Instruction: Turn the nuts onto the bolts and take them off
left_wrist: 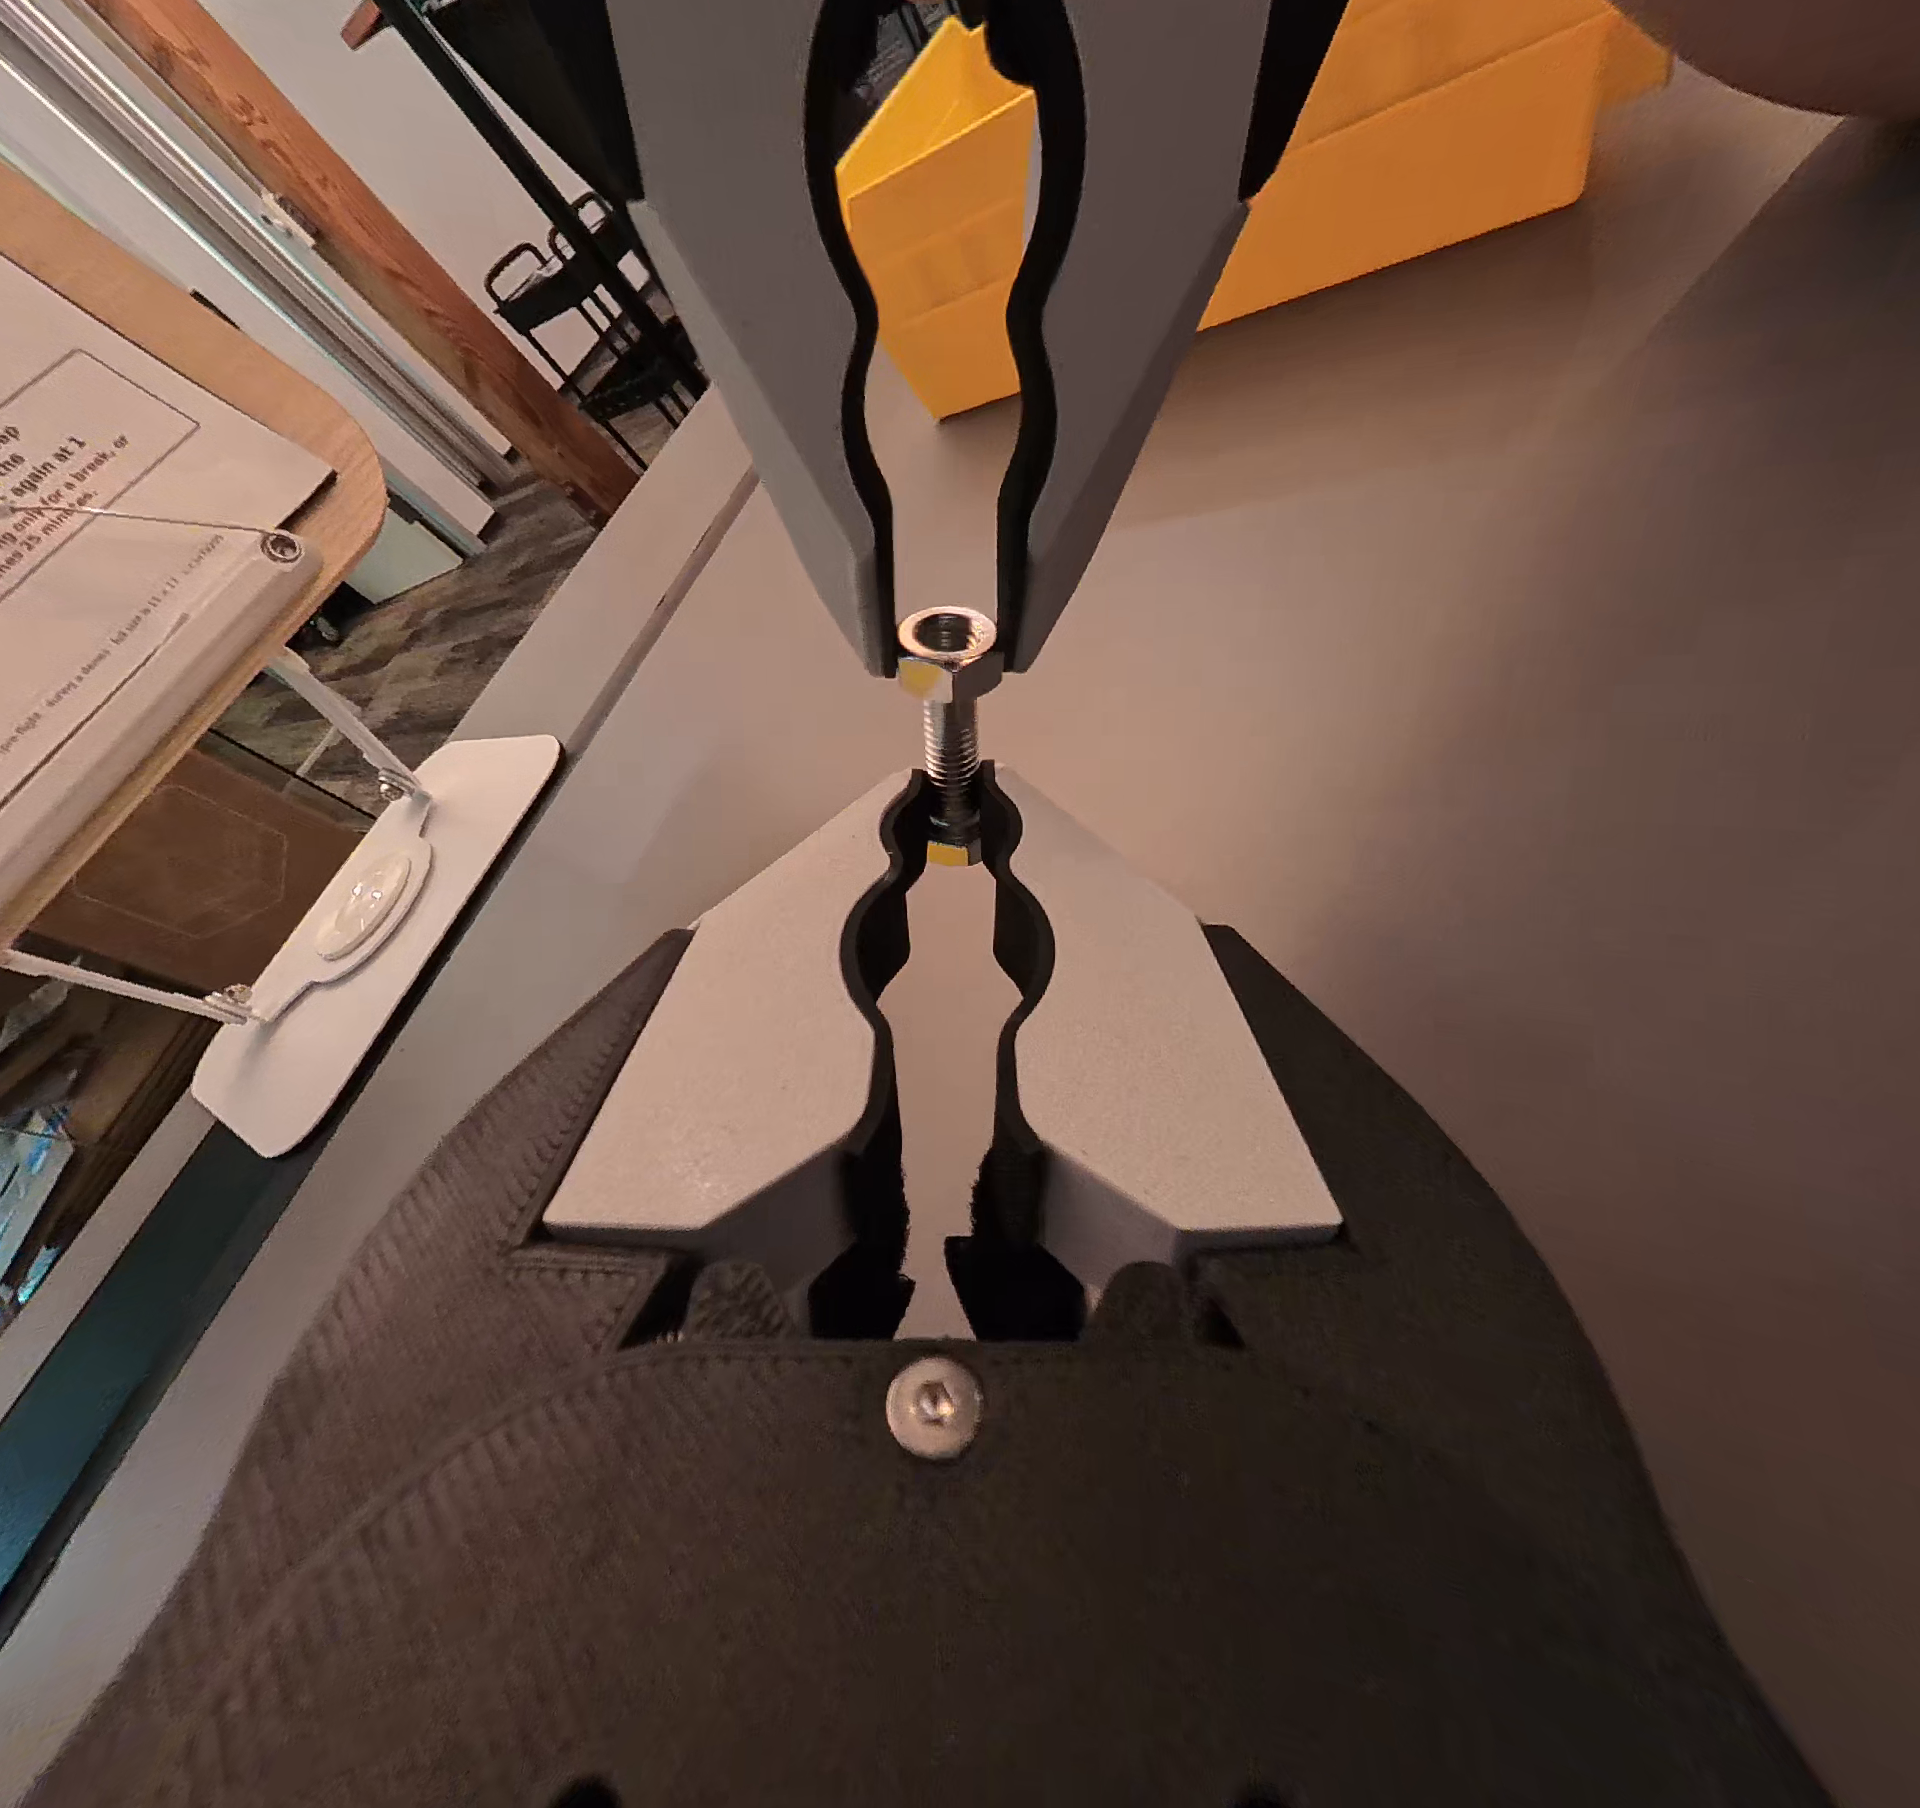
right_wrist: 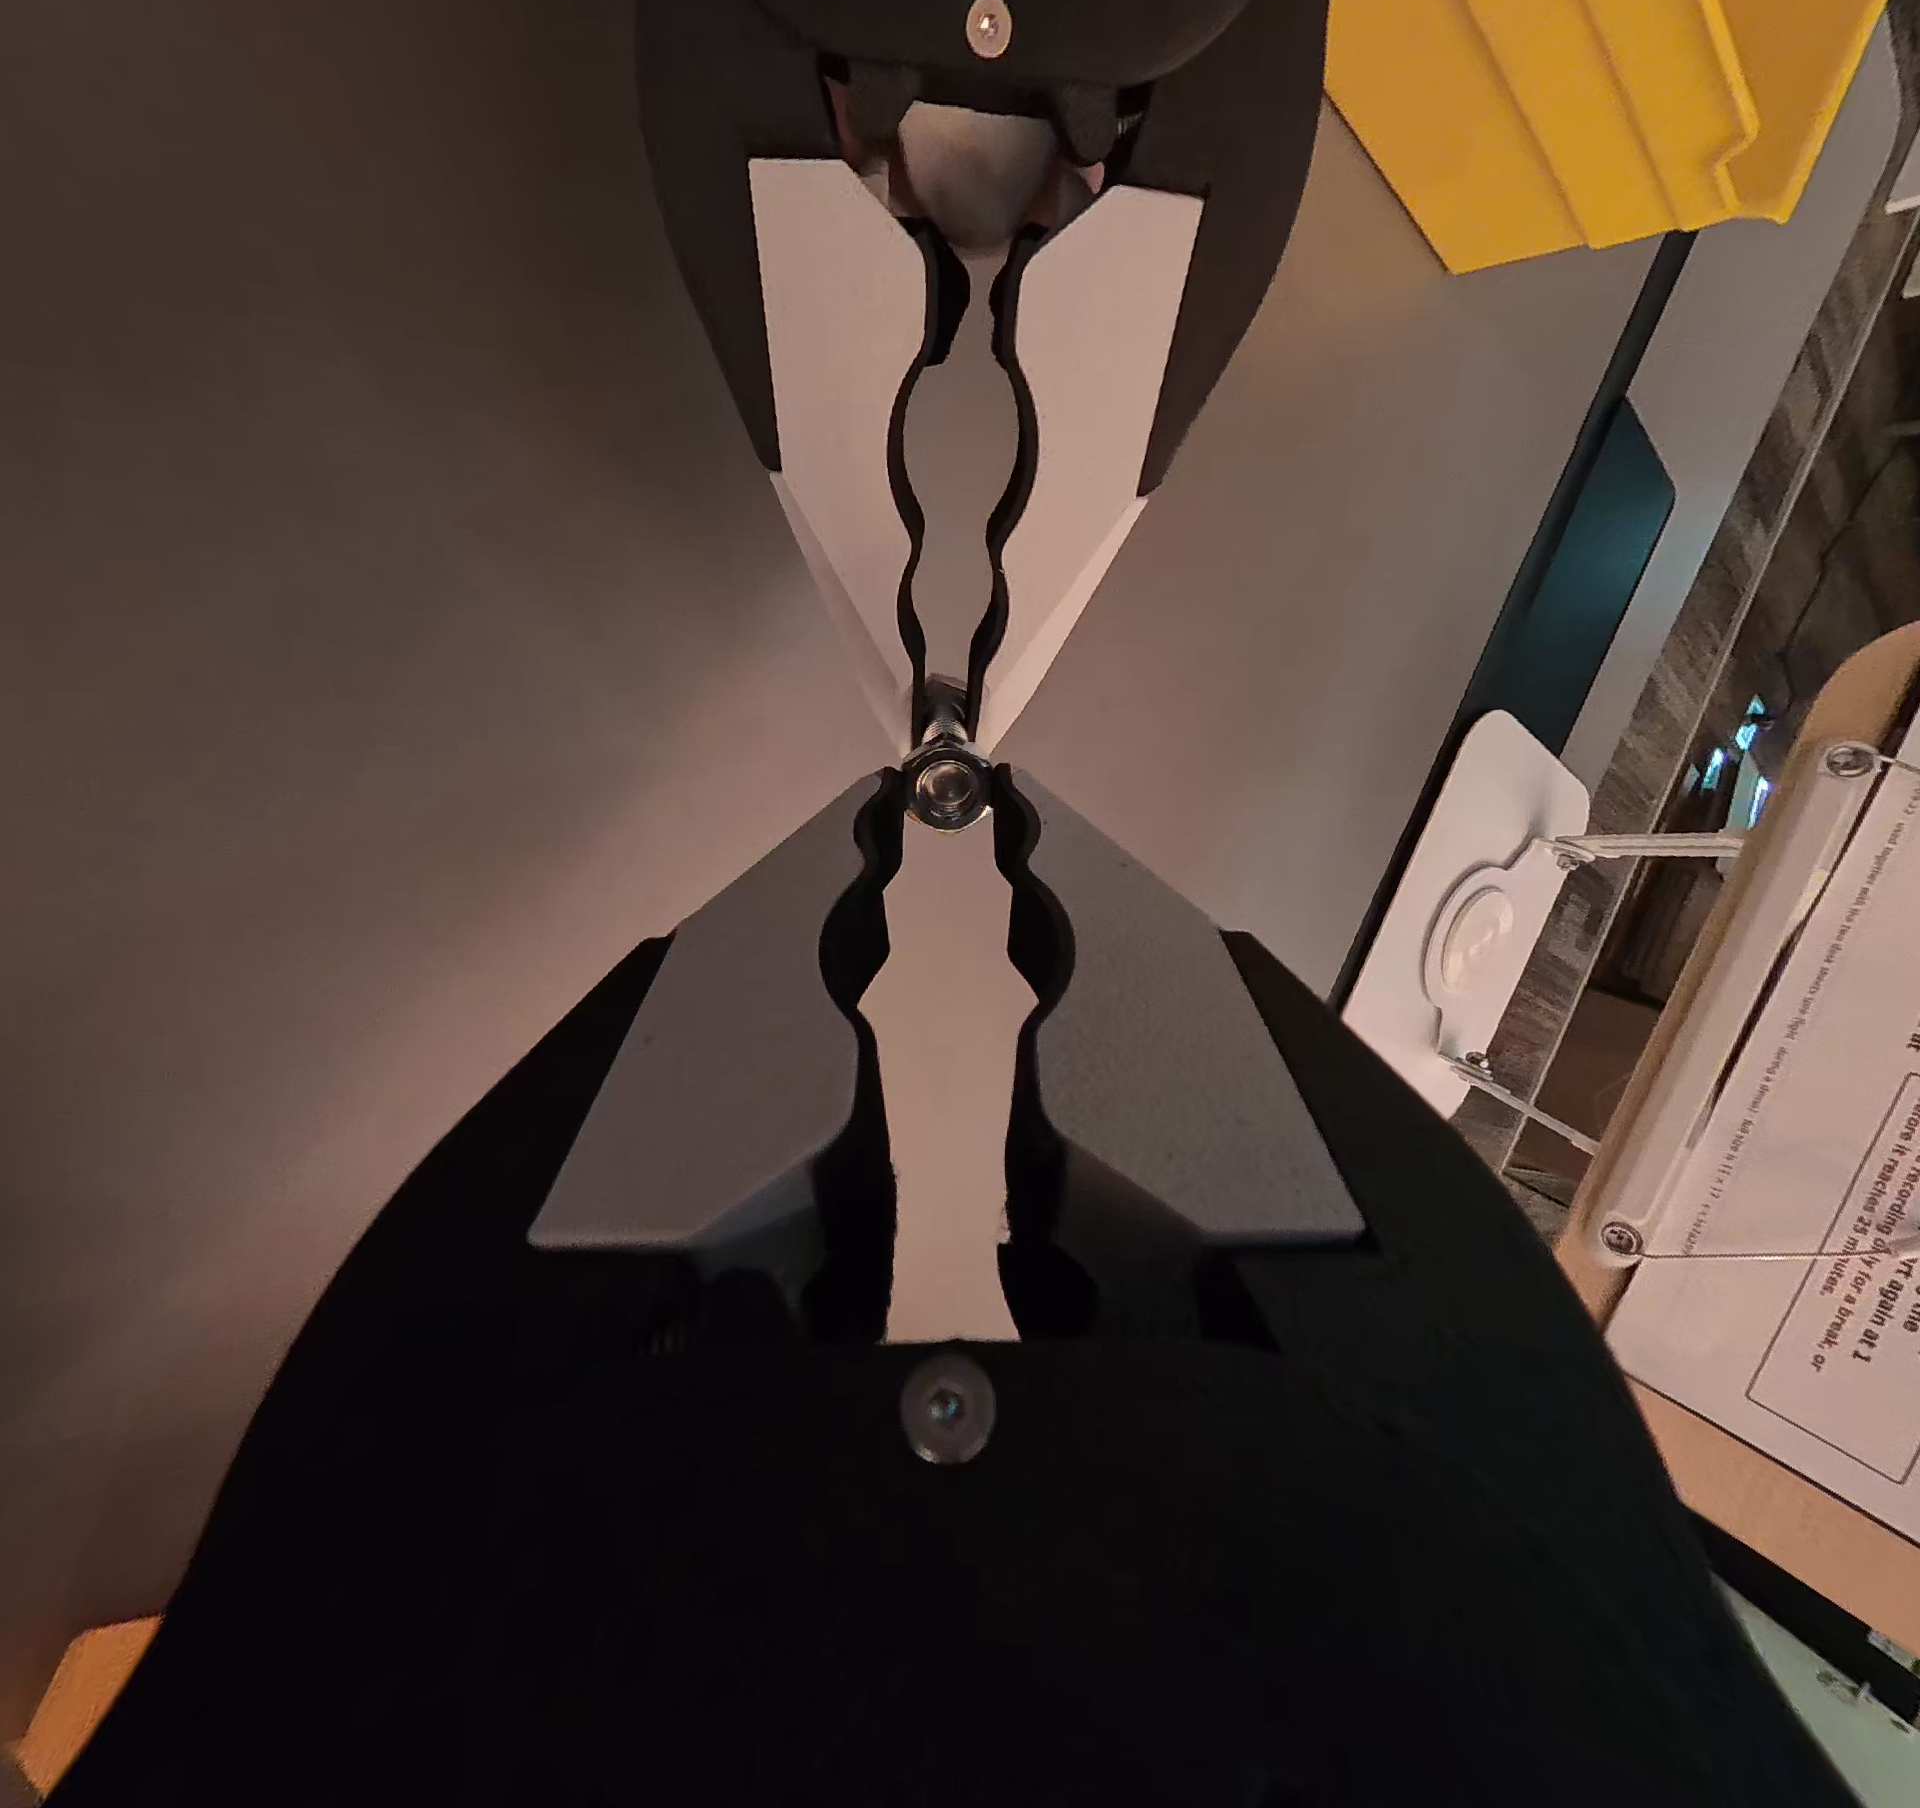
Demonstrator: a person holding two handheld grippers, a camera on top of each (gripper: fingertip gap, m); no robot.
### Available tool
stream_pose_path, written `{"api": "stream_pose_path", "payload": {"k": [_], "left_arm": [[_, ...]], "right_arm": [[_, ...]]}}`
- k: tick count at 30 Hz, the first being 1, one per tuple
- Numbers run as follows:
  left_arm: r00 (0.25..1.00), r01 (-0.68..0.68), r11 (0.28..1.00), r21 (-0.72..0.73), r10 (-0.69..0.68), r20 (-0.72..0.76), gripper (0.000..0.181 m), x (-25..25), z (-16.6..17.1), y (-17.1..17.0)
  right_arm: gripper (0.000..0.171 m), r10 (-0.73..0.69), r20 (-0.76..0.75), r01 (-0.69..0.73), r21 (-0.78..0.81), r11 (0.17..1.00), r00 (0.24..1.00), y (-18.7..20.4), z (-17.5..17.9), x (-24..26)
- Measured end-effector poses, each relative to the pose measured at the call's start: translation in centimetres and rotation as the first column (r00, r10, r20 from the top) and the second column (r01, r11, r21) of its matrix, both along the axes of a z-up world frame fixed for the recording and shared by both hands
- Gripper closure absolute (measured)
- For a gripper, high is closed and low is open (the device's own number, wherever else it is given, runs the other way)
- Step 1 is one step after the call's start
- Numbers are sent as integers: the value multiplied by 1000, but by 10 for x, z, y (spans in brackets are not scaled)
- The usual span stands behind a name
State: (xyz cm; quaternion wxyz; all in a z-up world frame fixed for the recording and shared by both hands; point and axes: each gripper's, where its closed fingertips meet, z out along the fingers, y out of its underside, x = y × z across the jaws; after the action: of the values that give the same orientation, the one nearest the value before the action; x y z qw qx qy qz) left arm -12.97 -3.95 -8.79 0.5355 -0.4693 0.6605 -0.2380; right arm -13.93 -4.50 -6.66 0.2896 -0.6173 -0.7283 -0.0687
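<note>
In the left wrist view my left gripper point(left_wrist: 948, 794) is shut on the head end of a silver bolt point(left_wrist: 948, 740), whose threaded shaft points away from me. My right gripper point(left_wrist: 948, 665) comes in from the top, shut on a silver hex nut point(left_wrist: 940, 680) at the bolt's tip. In the right wrist view my right gripper point(right_wrist: 945, 784) holds the nut point(right_wrist: 945, 802) end-on. The left gripper point(right_wrist: 943, 719) opposite it grips the bolt point(right_wrist: 941, 714). Both are held above the grey table point(left_wrist: 1455, 719).
Yellow plastic bins point(left_wrist: 1403, 179) stand on the table behind the grippers and also show in the right wrist view point(right_wrist: 1610, 44). A white stand with a printed sheet point(left_wrist: 353, 927) sits at the table's edge point(right_wrist: 1507, 875). A black cart point(left_wrist: 582, 324) stands on the floor beyond. Left and right tips are no more than a few centimetres apart.
</note>
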Motion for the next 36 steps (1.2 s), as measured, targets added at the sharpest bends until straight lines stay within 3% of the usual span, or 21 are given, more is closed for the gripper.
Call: {"api": "stream_pose_path", "payload": {"k": [17, 27, 36], "left_arm": [[986, 163, 987, -14, -162, 29, 174, -4, 11, -28], [973, 221, 975, 18, -220, -75, 174, -4, -3, -43], [948, 316, 941, -119, -319, -3, 174, -6, 9, -60]], "right_arm": [[154, 130, 4, -130, 11, 991, 991, -27, 10, -6], [154, 195, 65, -191, -59, 980, 979, -44, -4, -6], [154, 272, 7, -272, -30, 962, 962, -57, 10, -10]]}}
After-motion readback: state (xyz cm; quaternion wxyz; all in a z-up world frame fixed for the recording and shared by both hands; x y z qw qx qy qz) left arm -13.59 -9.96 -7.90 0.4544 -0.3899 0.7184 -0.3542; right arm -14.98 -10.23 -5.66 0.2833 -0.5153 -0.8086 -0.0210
